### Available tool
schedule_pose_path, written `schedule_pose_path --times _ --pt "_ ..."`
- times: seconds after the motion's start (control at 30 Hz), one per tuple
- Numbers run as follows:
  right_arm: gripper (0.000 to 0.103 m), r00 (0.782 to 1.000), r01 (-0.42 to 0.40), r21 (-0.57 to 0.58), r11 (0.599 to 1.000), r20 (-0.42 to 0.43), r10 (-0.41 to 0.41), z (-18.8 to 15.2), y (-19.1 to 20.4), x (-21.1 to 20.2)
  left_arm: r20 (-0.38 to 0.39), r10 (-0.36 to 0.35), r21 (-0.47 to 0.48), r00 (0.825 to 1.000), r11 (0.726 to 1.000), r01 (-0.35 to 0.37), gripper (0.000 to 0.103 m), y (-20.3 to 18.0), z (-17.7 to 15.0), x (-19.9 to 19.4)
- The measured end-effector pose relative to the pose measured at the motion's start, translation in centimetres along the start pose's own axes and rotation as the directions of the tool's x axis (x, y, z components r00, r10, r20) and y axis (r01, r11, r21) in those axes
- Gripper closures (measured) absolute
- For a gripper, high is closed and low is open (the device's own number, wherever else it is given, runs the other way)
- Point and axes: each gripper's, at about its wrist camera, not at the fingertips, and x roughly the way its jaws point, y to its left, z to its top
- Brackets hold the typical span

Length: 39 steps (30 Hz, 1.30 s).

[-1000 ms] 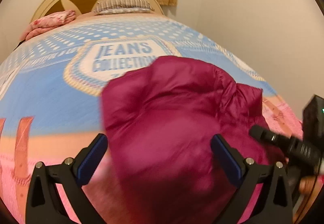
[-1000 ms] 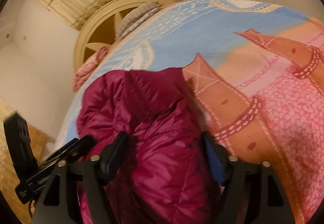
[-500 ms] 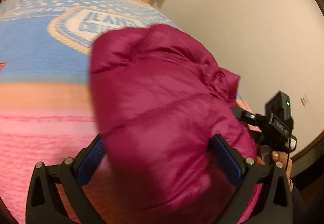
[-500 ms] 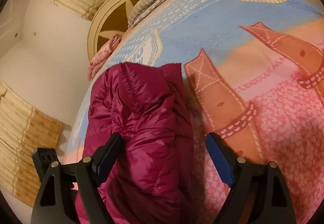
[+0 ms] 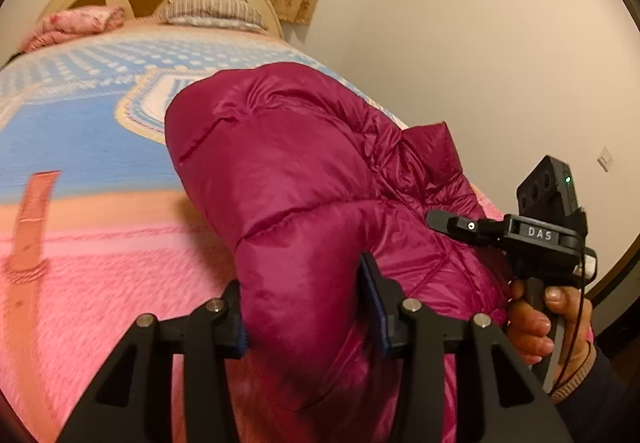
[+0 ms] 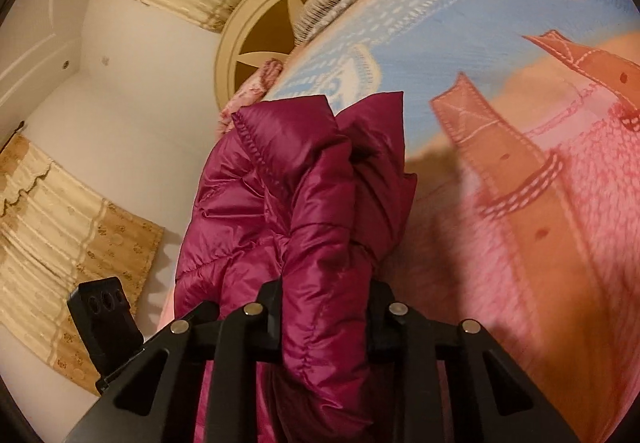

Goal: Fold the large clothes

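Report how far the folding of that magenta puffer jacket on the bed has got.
Done: little; the jacket lies bunched on the bedspread, no neat fold showing. In hand: the left claw and right claw have just been closing and now each pinch a bunch of its fabric. Left: spreading it flat, then every fold.

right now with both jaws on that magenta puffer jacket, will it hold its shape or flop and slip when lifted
The puffer jacket will probably flop: it bunches and sags around both grips. Its shiny shell looks slick, so it may creep out of the left gripper or right gripper. The puffy quilting suggests it is light for its bulk.
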Motion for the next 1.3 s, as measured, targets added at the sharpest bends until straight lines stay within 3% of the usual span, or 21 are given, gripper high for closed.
schedule_pose_path --times 0.27,0.6,1.07,1.3 --pt "0.078 0.995 -0.089 -0.087 0.992 -0.052 0.085 -3.0 7.0 1.7 0.057 0.111 -0.041 0.992 0.993 -0.109 0.057 2.7 -2.5 -6.3" --pt "0.078 0.966 -0.213 -0.13 0.968 -0.176 0.189 -7.0 14.6 8.9 0.092 0.324 -0.087 0.941 0.944 -0.317 0.057 6.8 -4.3 -13.0" --pt "0.078 0.924 -0.291 -0.228 0.929 -0.32 0.211 -10.3 23.5 17.1 0.112 0.44 -0.184 0.891 0.89 -0.417 0.057 12.3 -6.4 -17.6" --pt "0.078 0.887 -0.345 -0.238 0.908 -0.398 0.233 -12.3 27.6 21.1 0.114 0.51 -0.222 0.852 0.849 -0.479 0.061 14.6 -7.6 -20.6"
